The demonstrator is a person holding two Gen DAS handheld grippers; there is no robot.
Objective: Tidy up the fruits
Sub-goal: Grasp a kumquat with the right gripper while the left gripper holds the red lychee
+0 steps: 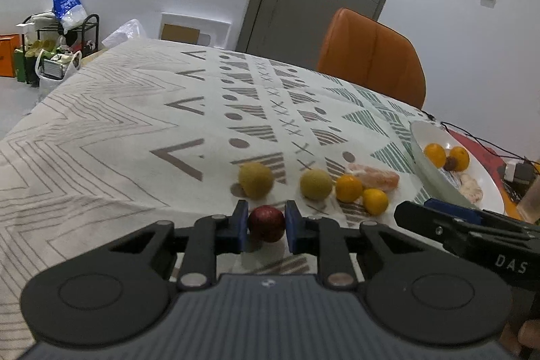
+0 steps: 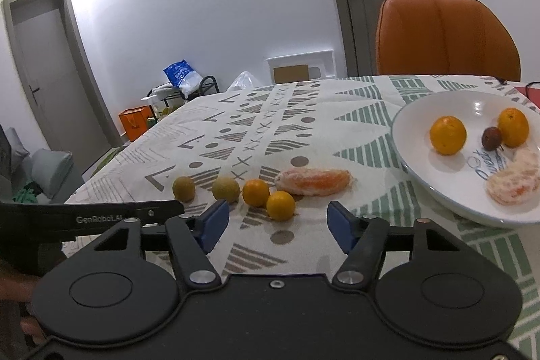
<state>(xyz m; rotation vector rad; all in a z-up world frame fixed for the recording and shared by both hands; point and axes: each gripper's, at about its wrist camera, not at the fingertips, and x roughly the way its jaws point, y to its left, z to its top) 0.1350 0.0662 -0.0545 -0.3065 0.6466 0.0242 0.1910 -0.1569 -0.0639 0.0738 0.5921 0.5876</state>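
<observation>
Left tool (image 2: 111, 218) reads "GenRobot.AI"; right tool (image 1: 472, 235) reads "DAS".

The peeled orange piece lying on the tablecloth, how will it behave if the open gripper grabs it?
The peeled orange piece looks soft and pithy, so it would probably squash or tear under a firm squeeze. Its long, flattish shape suggests it won't roll. The right gripper should probably close gently.

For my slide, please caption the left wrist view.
Left gripper fingers clamp a red fruit near loose fruits.
</observation>
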